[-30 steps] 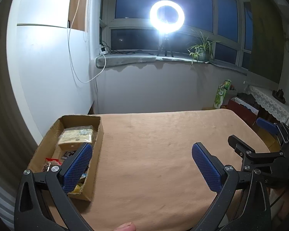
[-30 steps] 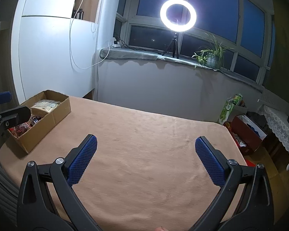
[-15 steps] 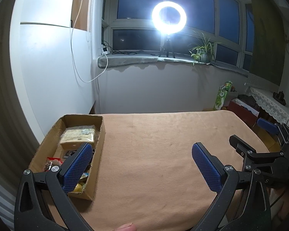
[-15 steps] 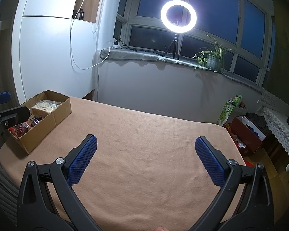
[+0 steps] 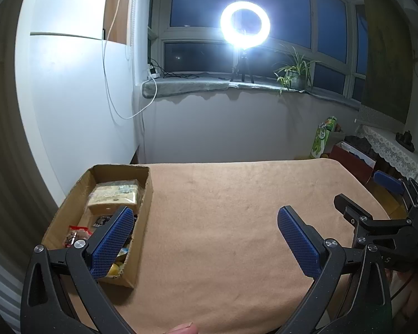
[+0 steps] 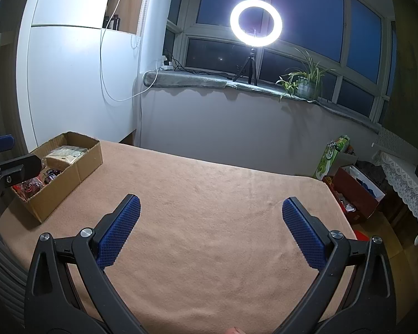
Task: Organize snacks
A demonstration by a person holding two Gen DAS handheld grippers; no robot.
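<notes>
Snacks [image 5: 112,199] lie inside an open cardboard box [image 5: 145,211] that stands at the far left corner of the table [image 5: 223,222], which is covered w/ a tan cloth. At the far end of the box there is a pale wrapped pack; nearer lie small red and dark packets [image 6: 33,185] and sth yellow at the near end, too small to tell more. The rest of the cloth is bare.

Left gripper [image 5: 204,240] hovers over the near left part of the table, jaws spread wide, nothing between them; its left blue pad [image 5: 111,242] is seen in front of the near end of the box, whether it touches I cannot tell. Right gripper [image 6: 211,232] hangs over the near middle of the table, also wide open and holding nothing. In the left wrist view the right gripper appears at the right edge of the table.

Behind the table, on the windowsill, a ring light [image 6: 255,22] on a tripod is lit, w/ a potted plant [image 6: 306,82] to its right. A green bag [image 5: 323,139] stands on the floor beyond the far right corner.
</notes>
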